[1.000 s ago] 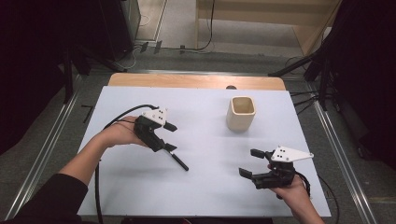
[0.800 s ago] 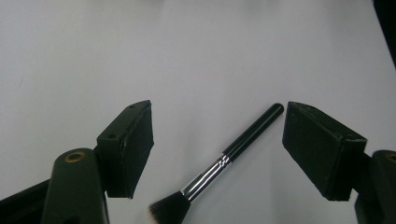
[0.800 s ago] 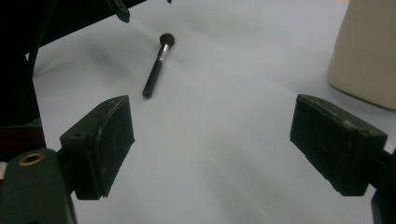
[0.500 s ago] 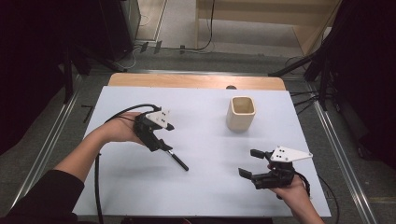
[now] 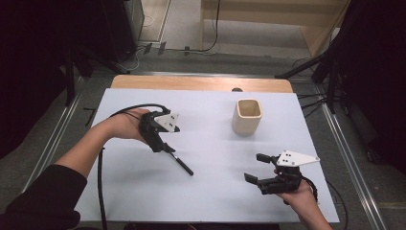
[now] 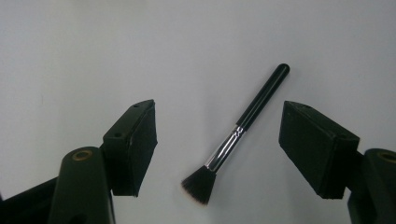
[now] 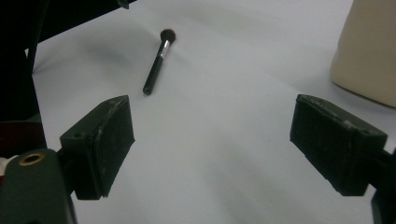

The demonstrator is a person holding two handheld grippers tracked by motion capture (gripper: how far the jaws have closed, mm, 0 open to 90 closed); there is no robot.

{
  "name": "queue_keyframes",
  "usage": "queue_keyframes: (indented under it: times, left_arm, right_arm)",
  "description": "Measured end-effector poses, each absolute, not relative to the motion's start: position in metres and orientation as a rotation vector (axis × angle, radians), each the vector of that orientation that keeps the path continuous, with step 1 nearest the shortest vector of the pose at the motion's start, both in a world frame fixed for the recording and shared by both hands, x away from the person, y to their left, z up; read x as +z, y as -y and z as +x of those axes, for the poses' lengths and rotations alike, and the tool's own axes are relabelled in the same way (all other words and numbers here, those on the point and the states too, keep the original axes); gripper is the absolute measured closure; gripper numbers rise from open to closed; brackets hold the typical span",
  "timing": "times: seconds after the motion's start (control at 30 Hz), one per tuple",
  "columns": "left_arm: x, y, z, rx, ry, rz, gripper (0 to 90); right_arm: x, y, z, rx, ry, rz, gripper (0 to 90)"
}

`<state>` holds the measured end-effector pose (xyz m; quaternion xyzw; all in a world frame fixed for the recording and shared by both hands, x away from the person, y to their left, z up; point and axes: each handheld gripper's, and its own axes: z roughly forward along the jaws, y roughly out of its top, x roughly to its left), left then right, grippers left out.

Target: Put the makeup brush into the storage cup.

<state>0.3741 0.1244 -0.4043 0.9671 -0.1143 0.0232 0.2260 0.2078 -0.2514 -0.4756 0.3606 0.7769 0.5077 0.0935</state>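
Note:
A black-handled makeup brush [image 5: 181, 164] with a silver ferrule lies flat on the white table. My left gripper [image 5: 165, 139] hangs over its bristle end, pointing down. In the left gripper view the brush [image 6: 243, 123] lies between the wide-apart jaws of the left gripper [image 6: 217, 140], touching neither pad. Those jaws have just been closing a little. My right gripper [image 5: 253, 167] rests open and empty near the front right edge. The right gripper view looks between the right gripper's [image 7: 212, 135] jaws toward the brush [image 7: 156, 65] farther off.
A cream square cup [image 5: 247, 117] stands upright at the back right of the table, and its side [image 7: 369, 51] appears at the right of the right gripper view. The white tabletop [image 5: 143, 191] ends in a wooden strip [image 5: 201, 83] at the back. A black cable [image 5: 101, 182] trails from the left gripper.
The left gripper has turned slightly over the brush's bristle end. The brush, the cup and the right gripper have stayed in place.

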Motion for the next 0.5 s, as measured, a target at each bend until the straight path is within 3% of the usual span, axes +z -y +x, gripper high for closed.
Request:
queue_keyframes:
  times: [0.5]
  left_arm:
    - [-0.4064, -0.1175, 0.3714, 0.068, 0.498, 2.729, 28.3]
  right_arm:
    - [-0.4758, 0.2505, 0.2075, 1.496, -2.315, 1.066, 14.7]
